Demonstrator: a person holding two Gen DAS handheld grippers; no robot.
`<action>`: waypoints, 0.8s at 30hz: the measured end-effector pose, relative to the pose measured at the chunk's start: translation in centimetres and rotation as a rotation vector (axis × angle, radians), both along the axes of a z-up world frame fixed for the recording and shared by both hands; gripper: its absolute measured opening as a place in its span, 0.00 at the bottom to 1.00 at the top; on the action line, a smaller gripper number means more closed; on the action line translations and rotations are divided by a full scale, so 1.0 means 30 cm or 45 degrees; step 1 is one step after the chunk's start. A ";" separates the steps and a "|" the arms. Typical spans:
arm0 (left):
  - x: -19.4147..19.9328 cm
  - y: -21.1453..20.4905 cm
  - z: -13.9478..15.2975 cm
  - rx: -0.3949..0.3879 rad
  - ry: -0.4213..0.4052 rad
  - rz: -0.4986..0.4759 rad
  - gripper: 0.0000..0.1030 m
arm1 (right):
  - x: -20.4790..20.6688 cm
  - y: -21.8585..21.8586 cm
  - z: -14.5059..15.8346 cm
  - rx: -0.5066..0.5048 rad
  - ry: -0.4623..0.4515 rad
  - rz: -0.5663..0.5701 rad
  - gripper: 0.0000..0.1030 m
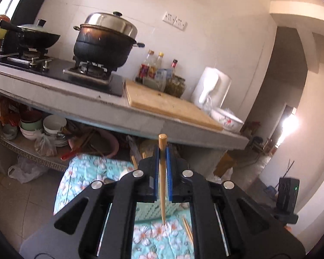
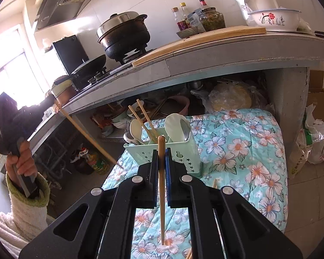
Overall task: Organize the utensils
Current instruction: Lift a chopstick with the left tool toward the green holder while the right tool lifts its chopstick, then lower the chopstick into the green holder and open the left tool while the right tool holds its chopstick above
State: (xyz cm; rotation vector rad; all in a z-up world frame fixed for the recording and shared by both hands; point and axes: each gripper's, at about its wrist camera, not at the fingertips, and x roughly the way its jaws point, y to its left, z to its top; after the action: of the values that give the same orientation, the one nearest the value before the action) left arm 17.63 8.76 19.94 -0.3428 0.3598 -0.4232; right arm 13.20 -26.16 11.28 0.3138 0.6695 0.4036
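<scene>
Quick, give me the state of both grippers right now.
Left gripper: shut on a wooden chopstick.
Right gripper: shut on another wooden chopstick, in front of the green utensil holder.

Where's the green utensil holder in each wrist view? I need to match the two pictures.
Left wrist: only a pale green strip of holder, low centre, behind the gripper's jaws.
Right wrist: holder at centre on the floral cloth, with spoons and chopsticks in it.
Shared landmark: black pot on the stove.
</scene>
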 end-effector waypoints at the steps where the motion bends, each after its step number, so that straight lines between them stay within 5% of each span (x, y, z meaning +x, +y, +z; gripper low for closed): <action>1: 0.017 0.005 0.017 -0.021 -0.028 0.019 0.05 | -0.002 0.000 0.001 -0.001 -0.001 0.000 0.06; 7: 0.152 -0.024 0.019 -0.024 -0.064 0.106 0.05 | -0.006 -0.010 0.004 -0.002 -0.001 -0.009 0.06; 24: 0.368 -0.123 -0.217 0.089 0.067 0.116 0.06 | 0.032 -0.001 -0.035 -0.008 0.047 0.015 0.06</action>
State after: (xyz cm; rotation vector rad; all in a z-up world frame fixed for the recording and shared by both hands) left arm 28.68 5.06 13.44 -0.3016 0.4076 -0.3120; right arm 14.17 -26.20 10.23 0.3117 0.7089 0.4079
